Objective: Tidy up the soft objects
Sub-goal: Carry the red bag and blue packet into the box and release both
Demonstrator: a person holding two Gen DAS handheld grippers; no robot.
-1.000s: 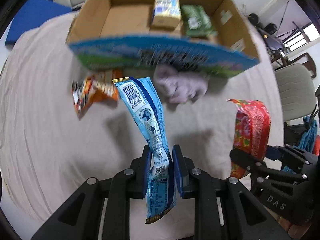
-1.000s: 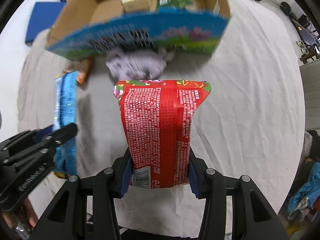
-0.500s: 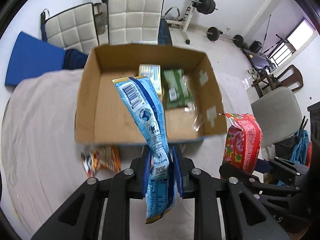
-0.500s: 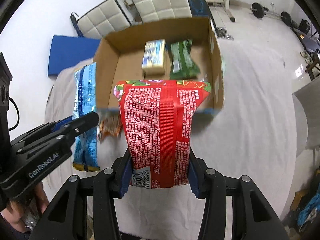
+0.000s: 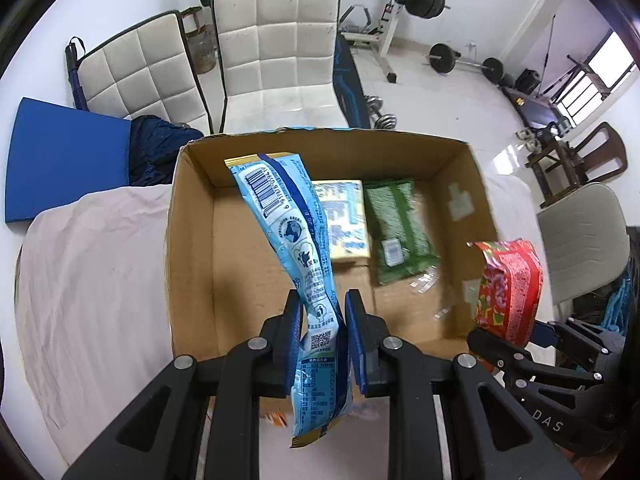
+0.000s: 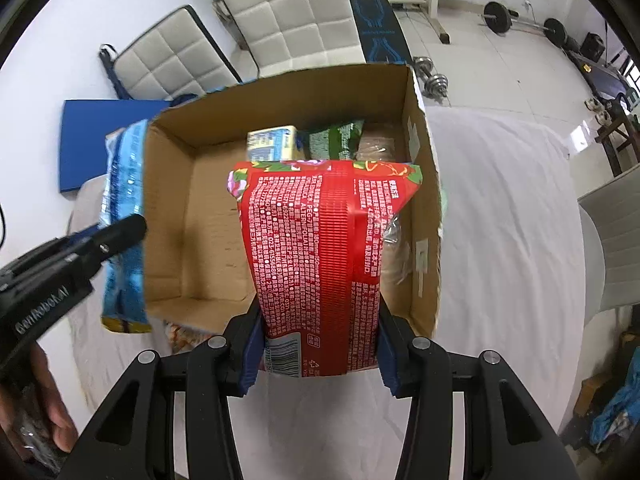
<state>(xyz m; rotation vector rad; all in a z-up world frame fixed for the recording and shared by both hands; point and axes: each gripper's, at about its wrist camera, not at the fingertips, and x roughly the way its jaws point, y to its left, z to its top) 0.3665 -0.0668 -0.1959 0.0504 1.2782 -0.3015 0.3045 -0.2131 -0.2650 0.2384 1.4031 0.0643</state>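
Note:
My left gripper (image 5: 322,320) is shut on a long blue snack packet (image 5: 294,232), held over the open cardboard box (image 5: 192,248). My right gripper (image 6: 318,340) is shut on a red snack bag (image 6: 320,248), held above the box's near right part (image 6: 424,184). In the box lie a yellow packet (image 5: 344,220) and a green packet (image 5: 396,228). The red bag (image 5: 510,284) also shows at the right of the left wrist view. The blue packet (image 6: 124,220) shows at the left of the right wrist view.
The box stands on a table under a pale cloth (image 6: 500,240). An orange packet (image 6: 180,330) peeks out by the box's near wall. Two white padded chairs (image 5: 280,52), a blue mat (image 5: 64,156) and weights stand beyond. A grey chair (image 5: 580,240) is at the right.
Both grippers have risen and moved forward with their packets, from low in front of the box to above its opening. The loose items in front of the box have dropped out of sight.

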